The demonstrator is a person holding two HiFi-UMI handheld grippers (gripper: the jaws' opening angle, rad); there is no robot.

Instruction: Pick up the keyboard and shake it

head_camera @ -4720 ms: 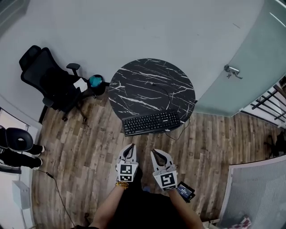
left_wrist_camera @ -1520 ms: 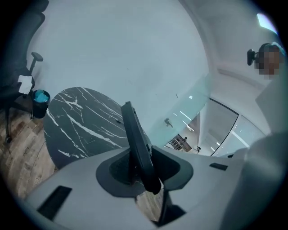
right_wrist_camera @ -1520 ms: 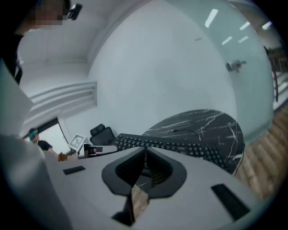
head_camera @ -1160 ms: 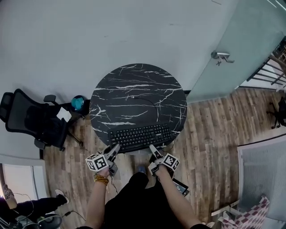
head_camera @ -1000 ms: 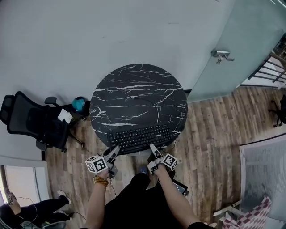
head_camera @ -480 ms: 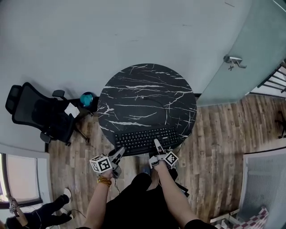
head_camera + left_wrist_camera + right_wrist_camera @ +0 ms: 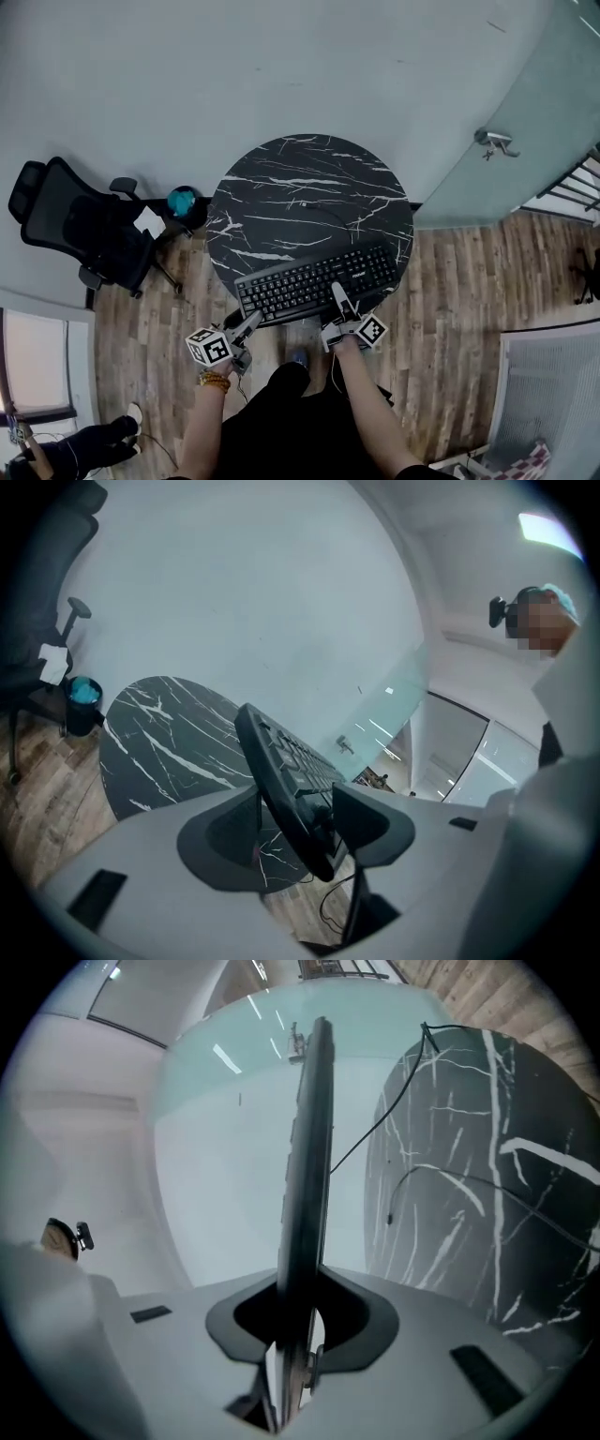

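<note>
Table [image 7: 309, 183]: black marble, wood floor [image 7: 450, 300] | right gripper [image 7: 336, 291] jaws just closed on keyboard [image 7: 314, 281] | left gripper [image 7: 253, 321] jaws just opened around it

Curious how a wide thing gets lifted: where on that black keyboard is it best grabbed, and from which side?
Probably its thin long front edge, pinched from the person's side. The keyboard is flat and wide, so only its thickness is graspable, and that edge lies at the table rim.
</note>
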